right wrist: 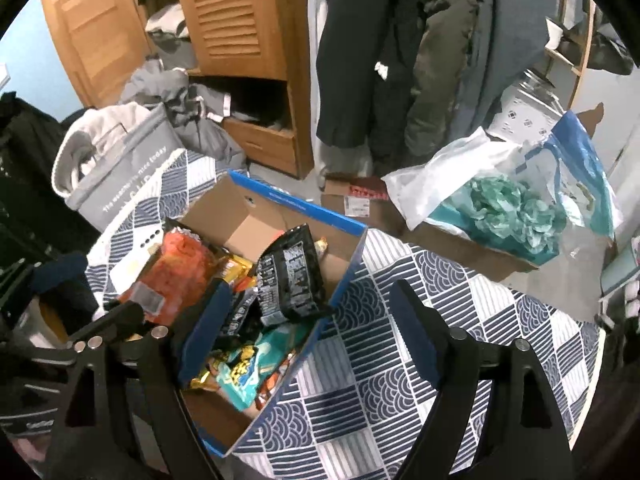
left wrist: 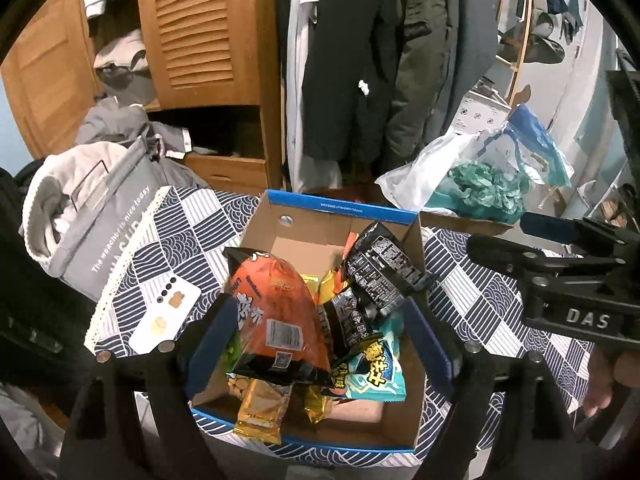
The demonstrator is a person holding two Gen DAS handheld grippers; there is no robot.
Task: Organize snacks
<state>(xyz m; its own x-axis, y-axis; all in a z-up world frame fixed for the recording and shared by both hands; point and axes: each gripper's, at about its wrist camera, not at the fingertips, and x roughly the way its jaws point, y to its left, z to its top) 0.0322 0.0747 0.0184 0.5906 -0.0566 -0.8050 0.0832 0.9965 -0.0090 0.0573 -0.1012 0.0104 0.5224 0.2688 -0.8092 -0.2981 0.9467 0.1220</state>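
Note:
An open cardboard box with a blue rim (left wrist: 344, 206) (right wrist: 296, 204) sits on a table under a blue-and-white patterned cloth (left wrist: 472, 292). Several snack packs are piled inside it. An orange bag (left wrist: 276, 312) (right wrist: 180, 272) leans at the left, a black bag (left wrist: 380, 276) (right wrist: 288, 276) stands at the right, a teal pack (left wrist: 376, 372) (right wrist: 256, 364) lies below, and a gold packet (left wrist: 264, 408) is at the front. My left gripper (left wrist: 320, 304) hangs open above the pile, touching nothing. My right gripper (right wrist: 312, 292) is open and empty, straddling the box's right wall from above.
A white phone (left wrist: 164, 316) lies on the cloth left of the box. A grey laundry bag (left wrist: 100, 232) stands at the far left. A plastic bag with teal stuffing (right wrist: 512, 208) sits in a carton beyond the table. Behind are a wooden wardrobe (left wrist: 200, 32) and hanging coats (left wrist: 360, 60).

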